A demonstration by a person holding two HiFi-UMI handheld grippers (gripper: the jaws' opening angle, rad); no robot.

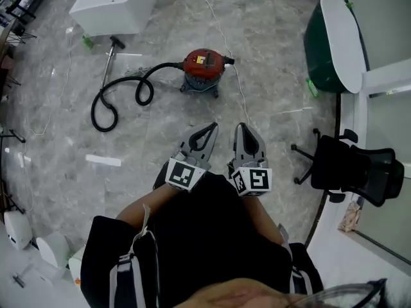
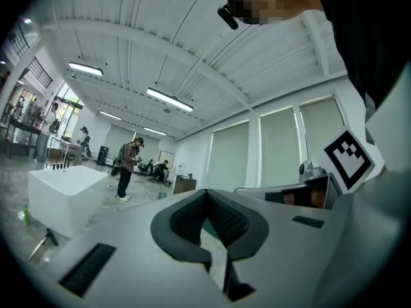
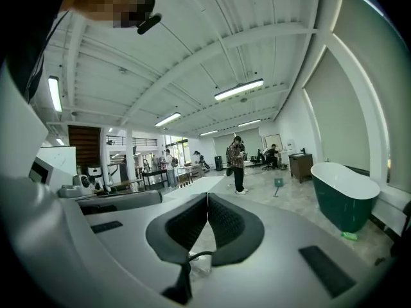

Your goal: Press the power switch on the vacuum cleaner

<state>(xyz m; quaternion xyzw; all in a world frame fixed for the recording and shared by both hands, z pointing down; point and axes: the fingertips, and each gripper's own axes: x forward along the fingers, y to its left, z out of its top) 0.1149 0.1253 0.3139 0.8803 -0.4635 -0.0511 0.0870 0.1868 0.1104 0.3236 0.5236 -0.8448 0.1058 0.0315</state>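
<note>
The left gripper [image 1: 212, 126] and right gripper [image 1: 241, 127] have their jaws clenched tip to tip on nothing, side by side close to the person's body. The red vacuum cleaner [image 1: 202, 69] stands on the marble floor [image 1: 276, 101], well apart ahead of the tips. Its black hose [image 1: 110, 100] loops leftward. A green bathtub [image 1: 321, 53] stands at far right.

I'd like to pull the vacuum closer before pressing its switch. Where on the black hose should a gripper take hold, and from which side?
Probably the short straight stretch of hose where it leaves the red vacuum cleaner, taken from above with jaws across it. It lies flat on the floor there, clear of the loops. The left gripper and right gripper are shut, so open one first.
</note>
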